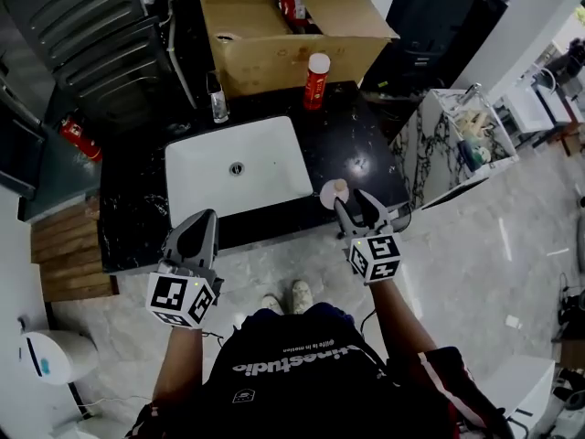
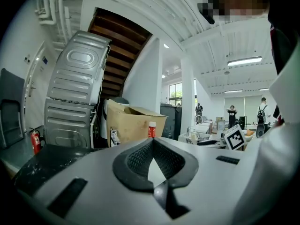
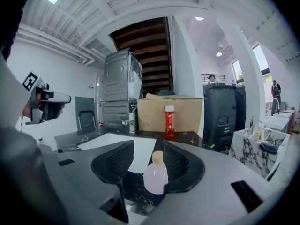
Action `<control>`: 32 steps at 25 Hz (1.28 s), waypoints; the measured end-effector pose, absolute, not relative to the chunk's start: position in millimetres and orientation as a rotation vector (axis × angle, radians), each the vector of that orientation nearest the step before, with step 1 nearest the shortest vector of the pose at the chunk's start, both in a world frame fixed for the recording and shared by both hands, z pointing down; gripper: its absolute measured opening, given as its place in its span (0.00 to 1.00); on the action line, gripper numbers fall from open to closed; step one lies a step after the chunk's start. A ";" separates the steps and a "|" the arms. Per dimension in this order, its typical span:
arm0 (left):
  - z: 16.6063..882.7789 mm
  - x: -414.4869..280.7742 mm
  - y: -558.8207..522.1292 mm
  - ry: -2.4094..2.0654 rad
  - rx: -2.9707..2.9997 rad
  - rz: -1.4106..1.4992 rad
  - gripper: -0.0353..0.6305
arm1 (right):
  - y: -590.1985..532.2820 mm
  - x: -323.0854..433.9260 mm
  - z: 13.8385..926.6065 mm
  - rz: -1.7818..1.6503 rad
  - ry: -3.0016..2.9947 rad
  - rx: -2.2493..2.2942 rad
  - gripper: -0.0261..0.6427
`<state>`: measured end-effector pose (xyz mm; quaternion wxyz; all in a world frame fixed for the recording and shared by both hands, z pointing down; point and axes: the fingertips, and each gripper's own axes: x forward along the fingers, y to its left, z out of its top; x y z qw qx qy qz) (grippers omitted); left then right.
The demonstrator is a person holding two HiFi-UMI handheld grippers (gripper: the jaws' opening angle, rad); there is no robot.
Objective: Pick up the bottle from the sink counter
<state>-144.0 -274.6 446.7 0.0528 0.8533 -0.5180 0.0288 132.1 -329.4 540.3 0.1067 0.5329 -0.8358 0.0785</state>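
Observation:
A small pale pink bottle (image 1: 334,193) with a tan cap stands upright near the front edge of the black sink counter (image 1: 361,140), right of the white basin (image 1: 274,176). My right gripper (image 1: 352,202) is at that edge, open. In the right gripper view the bottle (image 3: 155,176) stands between the jaws, close against the right pad (image 3: 180,165) and clear of the left one. My left gripper (image 1: 203,222) hangs in front of the counter below the basin, shut and empty; its pads (image 2: 140,156) meet at the tips.
A red bottle (image 1: 316,79) with a white cap stands at the counter's back, in front of an open cardboard box (image 1: 274,53). A faucet (image 1: 218,99) is behind the basin. A marble-topped stand (image 1: 457,140) sits to the right, a wooden pallet (image 1: 69,254) to the left.

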 end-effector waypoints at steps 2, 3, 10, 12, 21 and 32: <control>452.1 -143.6 -275.6 -1.575 2.583 0.118 0.07 | -346.6 136.5 565.8 0.259 -2.446 1.564 0.38; 454.8 -144.2 -275.9 -1.578 2.576 0.132 0.07 | -354.4 136.4 575.7 0.252 -2.443 1.555 0.40; 464.6 -155.1 -279.6 -1.630 2.520 0.193 0.07 | -395.2 132.0 614.6 0.224 -2.405 1.564 0.41; 468.2 -156.9 -281.3 -1.636 2.507 0.207 0.07 | -403.7 134.9 615.6 0.212 -2.392 1.590 0.41; 470.1 -164.1 -288.7 -1.649 2.488 0.188 0.07 | -406.8 127.9 614.0 0.090 -2.369 1.520 0.26; 455.8 -166.6 -293.4 -1.679 2.511 0.120 0.07 | -392.0 93.7 532.0 0.065 -2.480 1.418 0.25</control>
